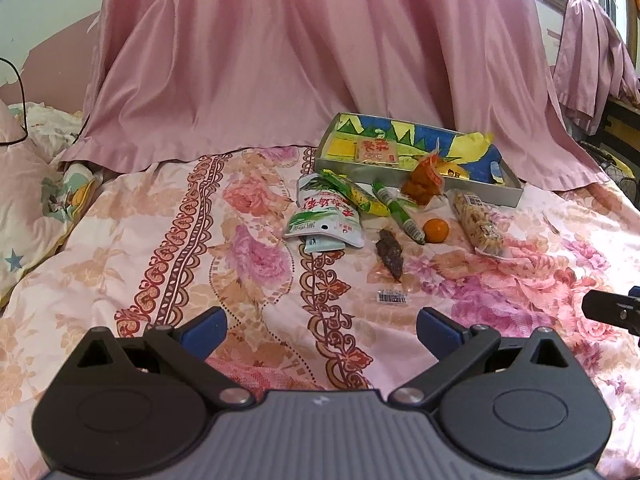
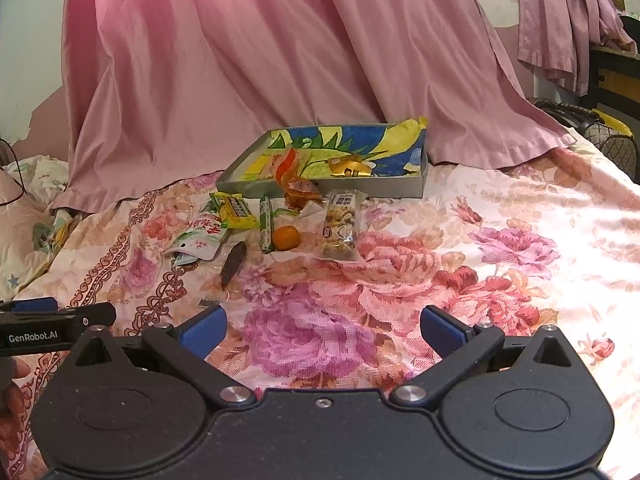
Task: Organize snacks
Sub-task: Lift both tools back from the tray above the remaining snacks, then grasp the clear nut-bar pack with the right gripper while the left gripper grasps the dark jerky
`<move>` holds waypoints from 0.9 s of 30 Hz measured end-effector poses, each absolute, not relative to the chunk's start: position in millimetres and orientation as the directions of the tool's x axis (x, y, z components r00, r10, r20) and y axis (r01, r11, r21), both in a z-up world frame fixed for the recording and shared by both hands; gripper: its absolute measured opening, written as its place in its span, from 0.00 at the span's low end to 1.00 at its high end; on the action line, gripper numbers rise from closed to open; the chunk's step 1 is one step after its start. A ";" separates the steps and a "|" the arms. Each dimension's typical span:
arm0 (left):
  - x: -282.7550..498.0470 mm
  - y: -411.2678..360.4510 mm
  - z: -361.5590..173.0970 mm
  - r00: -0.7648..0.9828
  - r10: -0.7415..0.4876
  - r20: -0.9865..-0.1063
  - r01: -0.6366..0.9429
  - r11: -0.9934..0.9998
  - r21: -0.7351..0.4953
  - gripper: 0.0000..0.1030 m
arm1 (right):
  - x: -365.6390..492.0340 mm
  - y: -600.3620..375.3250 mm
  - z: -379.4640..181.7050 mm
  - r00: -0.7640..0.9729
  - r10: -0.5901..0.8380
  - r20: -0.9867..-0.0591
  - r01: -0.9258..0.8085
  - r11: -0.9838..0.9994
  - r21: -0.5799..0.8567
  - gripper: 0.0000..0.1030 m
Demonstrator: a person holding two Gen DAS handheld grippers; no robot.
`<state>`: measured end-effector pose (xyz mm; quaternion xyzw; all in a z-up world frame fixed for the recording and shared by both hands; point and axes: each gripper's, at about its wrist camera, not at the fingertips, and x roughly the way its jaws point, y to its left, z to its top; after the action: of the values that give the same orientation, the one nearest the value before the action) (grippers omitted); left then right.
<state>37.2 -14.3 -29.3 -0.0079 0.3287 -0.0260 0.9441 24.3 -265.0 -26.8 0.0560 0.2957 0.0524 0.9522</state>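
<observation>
A shallow grey tray (image 1: 472, 187) (image 2: 384, 189) with a bright blue and yellow lining lies far ahead on the bed, with a few packets inside. In front of it lie loose snacks: a white and green pouch (image 1: 325, 216) (image 2: 200, 238), a yellow packet (image 1: 362, 196) (image 2: 234, 210), a green stick (image 1: 398, 212) (image 2: 265, 224), an orange packet (image 1: 424, 180) (image 2: 302, 192), a small orange (image 1: 436, 231) (image 2: 286, 237), a dark brown bar (image 1: 389, 253) (image 2: 233, 263) and a nut bar (image 1: 478, 222) (image 2: 339, 226). My left gripper (image 1: 322, 330) and right gripper (image 2: 323, 328) both hang open and empty, well short of the snacks.
A floral bedspread (image 1: 248, 248) (image 2: 460, 280) covers the bed. Pink satin drape (image 1: 260, 60) (image 2: 240, 60) falls behind the tray. Crumpled bedding (image 1: 36, 184) lies left. A barcode sticker (image 1: 392, 297) sits near the brown bar. A hand (image 2: 12, 396) holds the other gripper at the left edge.
</observation>
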 end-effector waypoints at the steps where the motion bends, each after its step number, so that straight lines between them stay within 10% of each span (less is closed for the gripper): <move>1: 38.3 -15.1 -28.9 0.782 -0.053 -0.621 0.045 0.999 -0.029 1.00 | 24.9 -265.1 -27.2 0.819 0.134 -0.557 -0.067 0.988 0.139 0.99; 27: 87.2 -19.3 -27.2 0.767 -0.100 -0.634 0.122 0.992 -0.009 1.00 | 71.7 -260.0 -39.1 0.818 0.126 -0.561 -0.062 0.989 0.131 0.99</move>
<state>87.2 -19.3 -27.2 0.0165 0.3365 -0.0590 0.9397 71.7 -260.0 -39.1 0.0533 0.2975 0.0493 0.9519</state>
